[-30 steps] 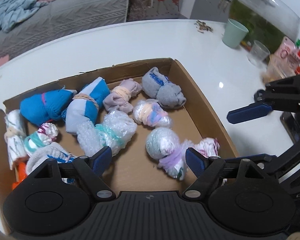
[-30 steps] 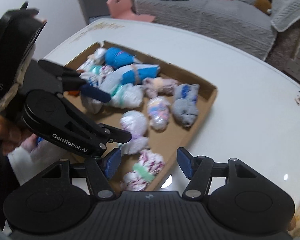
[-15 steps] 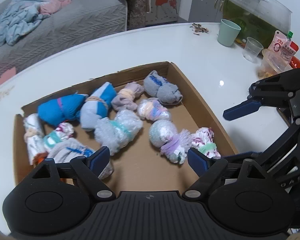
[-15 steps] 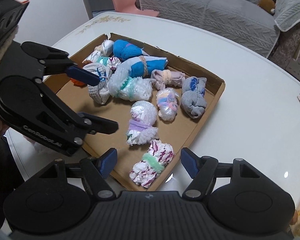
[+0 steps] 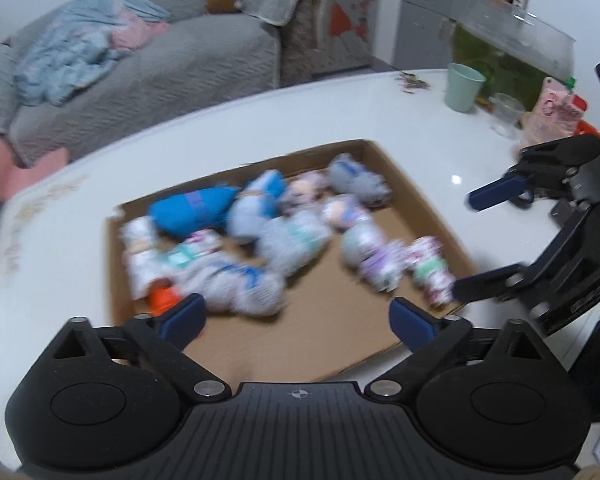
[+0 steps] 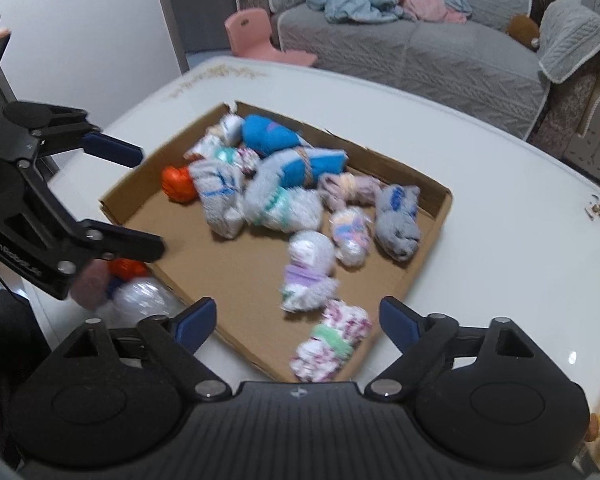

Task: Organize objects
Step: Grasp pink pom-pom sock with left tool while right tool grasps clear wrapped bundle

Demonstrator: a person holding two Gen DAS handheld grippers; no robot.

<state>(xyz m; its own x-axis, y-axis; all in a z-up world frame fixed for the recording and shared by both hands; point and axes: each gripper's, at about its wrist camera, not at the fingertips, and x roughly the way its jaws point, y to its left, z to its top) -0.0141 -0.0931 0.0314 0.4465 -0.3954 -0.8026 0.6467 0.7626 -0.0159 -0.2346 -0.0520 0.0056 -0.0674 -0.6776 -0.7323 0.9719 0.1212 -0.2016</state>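
Both your claws are spread wide and carry nothing: the left gripper (image 5: 296, 316) hangs above the near edge of the cardboard tray (image 6: 428, 256), and the right gripper (image 6: 298, 318) hangs above the tray's corner nearest it, so each one looks down on the whole load before you commit to a pick. I judge that you hold them high and apart to keep every bundle reachable.

Going from largest down: the white table (image 6: 480, 160) carries everything, and the shallow tray sits in its middle, its low walls keeping the rolled socks together.

The sock bundles fill the far half of the tray, many touching, while the near half is bare cardboard.

- Bright blue roll (image 6: 270, 136), against the far wall, is the bulkiest.
- Blue and grey roll (image 6: 300, 168), banded round its middle, lies just beside it.
- Grey roll (image 6: 398, 220) sits near the right wall.
- White roll with a green band (image 6: 332, 340) lies alone at the near edge, closest to your right claw, likely the easiest pick.
- Orange ball (image 6: 178, 184) rests by the left wall.

Motion blur softens the left view, so finer patterns there cannot be read.
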